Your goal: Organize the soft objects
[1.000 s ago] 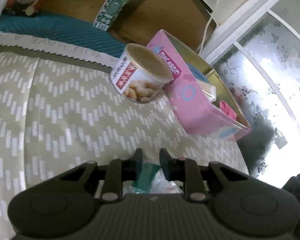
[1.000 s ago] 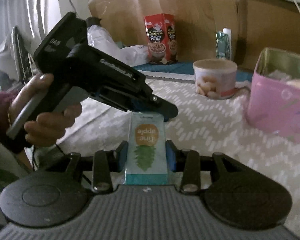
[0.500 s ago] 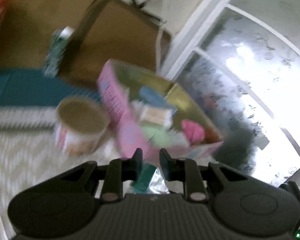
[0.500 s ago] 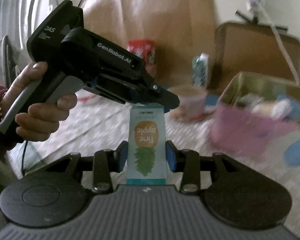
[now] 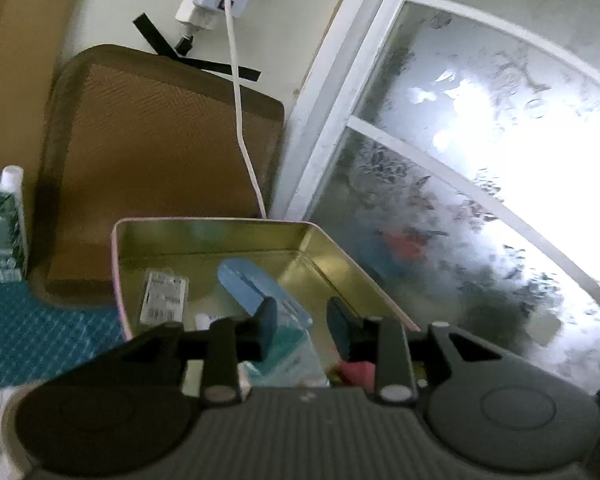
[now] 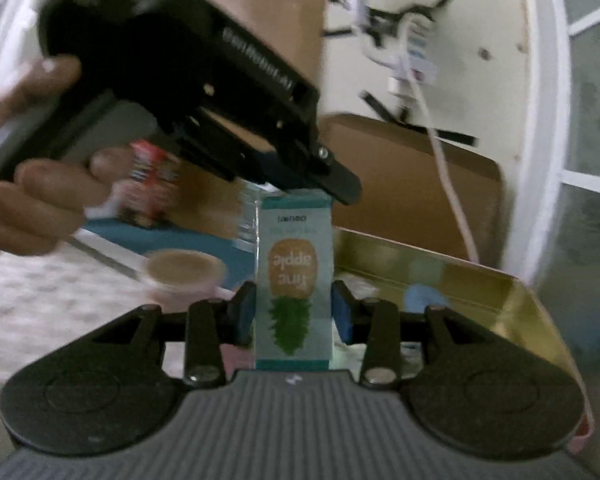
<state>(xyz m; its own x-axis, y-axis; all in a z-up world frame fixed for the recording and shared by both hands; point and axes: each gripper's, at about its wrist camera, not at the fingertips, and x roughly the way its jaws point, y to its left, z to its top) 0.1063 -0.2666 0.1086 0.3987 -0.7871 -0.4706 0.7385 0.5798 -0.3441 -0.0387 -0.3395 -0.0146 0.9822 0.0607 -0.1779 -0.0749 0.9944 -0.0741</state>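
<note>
Right gripper [image 6: 294, 312] is pinching a teal pineapple-print tissue packet [image 6: 293, 280] upright, near edge of the gold-lined pink tin [image 6: 512, 304]. Left gripper [image 5: 302, 322], fingers spread, is hovering over the tin's soft items; whether it is touching the packet's top, cannot tell. Step: depositing. Next: lowering packet inside, then releasing.

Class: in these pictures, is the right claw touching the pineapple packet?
Touching. The right wrist view shows the right claw shut on the pineapple packet: both blue pads press flat against its side edges, with no gap on either side.
</note>
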